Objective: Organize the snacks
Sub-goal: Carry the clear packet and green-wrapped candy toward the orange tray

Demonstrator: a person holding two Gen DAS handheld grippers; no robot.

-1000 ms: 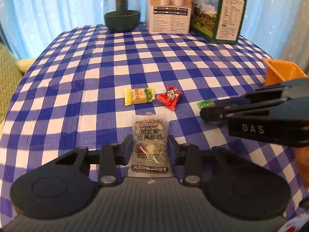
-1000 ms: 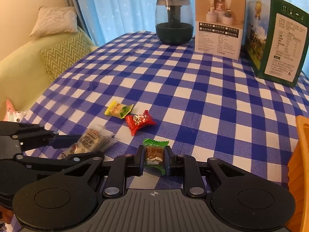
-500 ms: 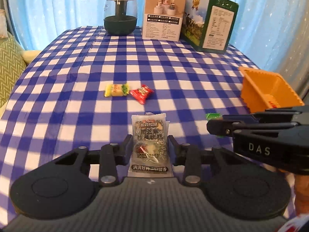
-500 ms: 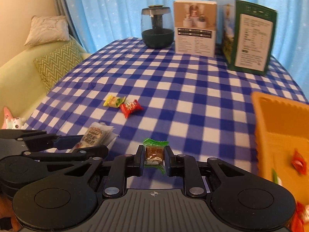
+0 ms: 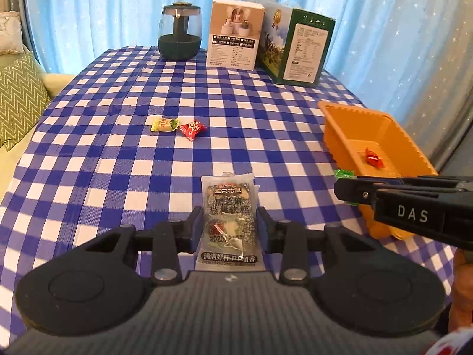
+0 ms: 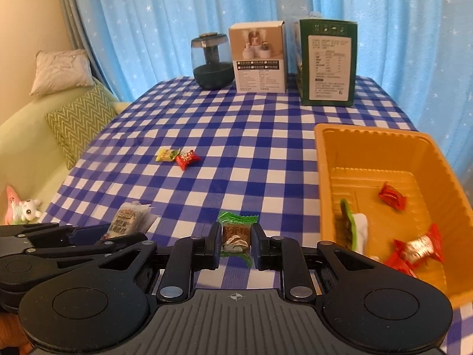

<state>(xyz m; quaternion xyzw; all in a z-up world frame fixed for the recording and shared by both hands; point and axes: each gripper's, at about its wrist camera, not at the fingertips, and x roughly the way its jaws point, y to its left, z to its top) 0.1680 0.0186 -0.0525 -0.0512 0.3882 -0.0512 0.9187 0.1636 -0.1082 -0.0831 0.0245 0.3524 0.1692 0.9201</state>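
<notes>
My left gripper (image 5: 230,227) pinches a clear packet of dark sesame cake (image 5: 227,222) by its two long sides, held above the near edge of the blue-checked tablecloth (image 5: 118,159). My right gripper (image 6: 236,244) is pressed tight on a small green-wrapped candy (image 6: 236,233), also above the near edge, just left of the orange tray (image 6: 322,159). The tray sits at the cloth's right edge and holds several red-wrapped candies (image 6: 391,196) and a green-and-white one (image 6: 353,227). Toward the middle of the cloth, a yellow candy (image 5: 164,124) and a red candy (image 5: 192,128) lie side by side, touching or nearly so. Along the far edge stand a dark glass jar (image 5: 179,35), a beige box (image 5: 235,34) and a green box (image 5: 298,46).
</notes>
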